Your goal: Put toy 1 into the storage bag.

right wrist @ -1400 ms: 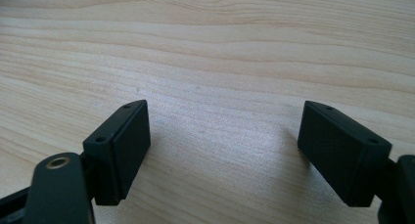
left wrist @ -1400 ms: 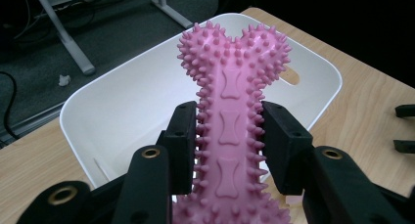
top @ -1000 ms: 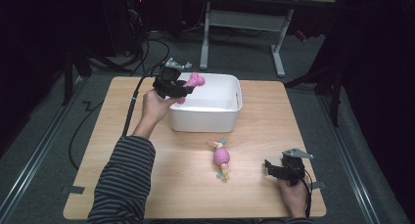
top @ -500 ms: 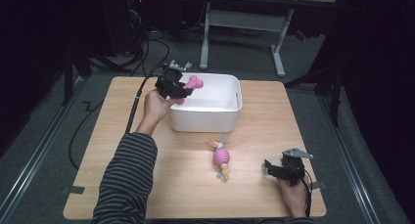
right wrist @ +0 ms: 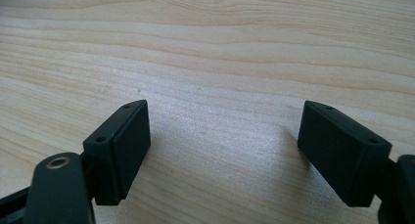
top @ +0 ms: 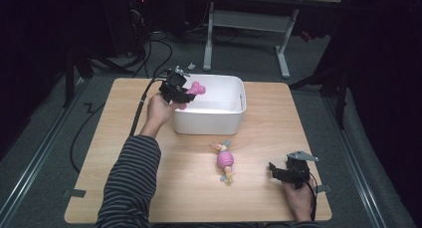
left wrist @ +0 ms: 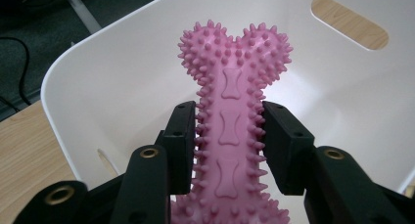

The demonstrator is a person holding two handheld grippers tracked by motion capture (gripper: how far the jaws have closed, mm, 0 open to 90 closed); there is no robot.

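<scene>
Over the far left corner of the wooden desk (top: pixel 124 138), the left gripper (left wrist: pixel 229 136) clamps the shaft of a spiky pink rubber bone (left wrist: pixel 230 101) above the smooth white plastic bin (top: pixel 234 119). If released too near the rim, I judge the bone could bounce out, since its nubs are springy. Near the front right corner, the right gripper (right wrist: pixel 222 150) rests wide and empty, well apart from a ribbed pink toy (top: pixel 225 160) lying mid-desk.

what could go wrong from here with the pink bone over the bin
1. The left tool grips the pink bone by its spiky shaft; the soft spikes may let it slip or twist.
2. It hangs near the white bin's left rim, so an early release might bounce it out.
3. The right tool sits open beside the other toy, and could nudge it.
</scene>
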